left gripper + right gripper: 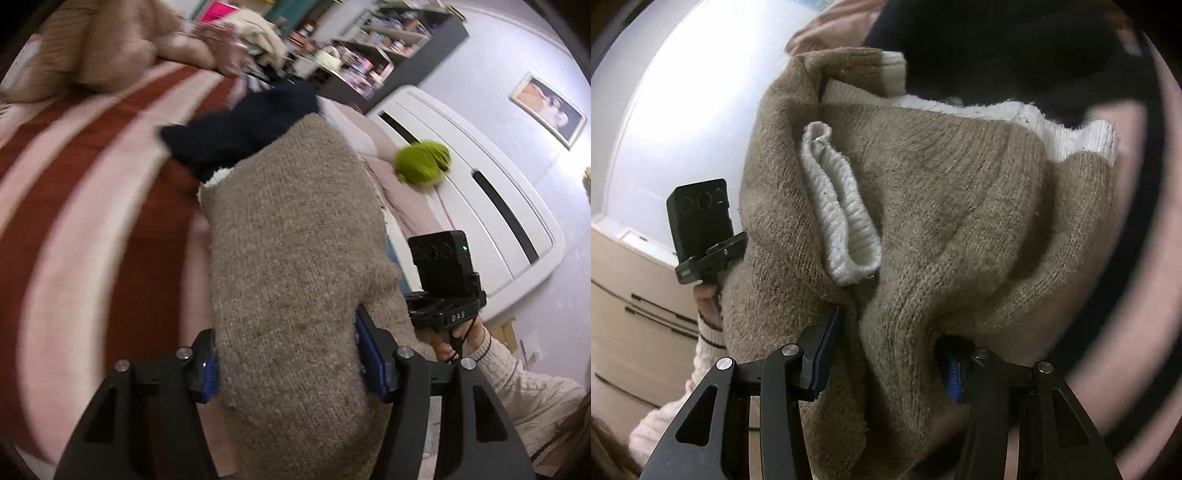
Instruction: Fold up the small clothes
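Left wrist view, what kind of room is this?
Probably a bedroom: a striped bedspread under the brown knit garment, a white headboard, cluttered shelves and a framed picture.

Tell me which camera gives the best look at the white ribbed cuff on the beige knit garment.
The right wrist view. There the white ribbed cuff lies folded across the beige knit garment, its ribbing sharp and unobstructed, just ahead of the right gripper. The left wrist view shows only a sliver of white trim at the garment's far edge.
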A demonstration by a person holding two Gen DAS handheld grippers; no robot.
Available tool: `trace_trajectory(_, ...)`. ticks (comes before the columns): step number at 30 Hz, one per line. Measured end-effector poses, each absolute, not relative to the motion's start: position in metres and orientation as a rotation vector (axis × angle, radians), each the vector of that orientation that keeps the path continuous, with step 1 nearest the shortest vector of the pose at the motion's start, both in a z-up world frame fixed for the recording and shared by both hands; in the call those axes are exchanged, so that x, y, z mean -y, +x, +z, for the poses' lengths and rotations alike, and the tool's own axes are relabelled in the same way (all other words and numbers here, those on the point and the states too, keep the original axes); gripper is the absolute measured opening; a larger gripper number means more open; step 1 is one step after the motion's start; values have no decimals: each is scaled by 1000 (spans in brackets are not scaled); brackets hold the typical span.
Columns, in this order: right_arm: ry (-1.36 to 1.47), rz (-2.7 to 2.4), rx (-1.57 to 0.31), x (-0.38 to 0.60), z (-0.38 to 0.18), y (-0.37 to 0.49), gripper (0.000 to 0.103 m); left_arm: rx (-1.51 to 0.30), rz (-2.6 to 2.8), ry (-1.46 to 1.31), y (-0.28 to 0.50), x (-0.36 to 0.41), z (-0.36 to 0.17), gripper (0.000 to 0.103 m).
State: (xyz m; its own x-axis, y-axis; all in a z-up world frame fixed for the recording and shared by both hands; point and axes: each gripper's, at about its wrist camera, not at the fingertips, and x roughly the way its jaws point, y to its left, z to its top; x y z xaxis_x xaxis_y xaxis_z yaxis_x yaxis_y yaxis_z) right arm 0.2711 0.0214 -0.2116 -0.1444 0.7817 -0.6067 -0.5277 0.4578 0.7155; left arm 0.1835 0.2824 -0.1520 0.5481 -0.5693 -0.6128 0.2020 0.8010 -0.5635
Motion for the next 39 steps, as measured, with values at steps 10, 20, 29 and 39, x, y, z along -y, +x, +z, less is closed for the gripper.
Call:
trace_trajectory(10, 182, 1178, -1258, -164, -211, 268, 44, -844, -310, -536, 179, -423, -171, 61)
trace_trajectory(20, 161, 1180, -1290, -135, -215, 283, 46, -834, -252, -492, 168, -421, -165, 68)
trace_trajectory(29, 108, 1176, -1230, -87, -207, 269, 54, -821, -83, -382, 142, -401, -126, 68)
trace_trajectory(39, 14, 991, -995, 68, -162, 216, 69, -728, -42, -219, 114, -270, -67, 68)
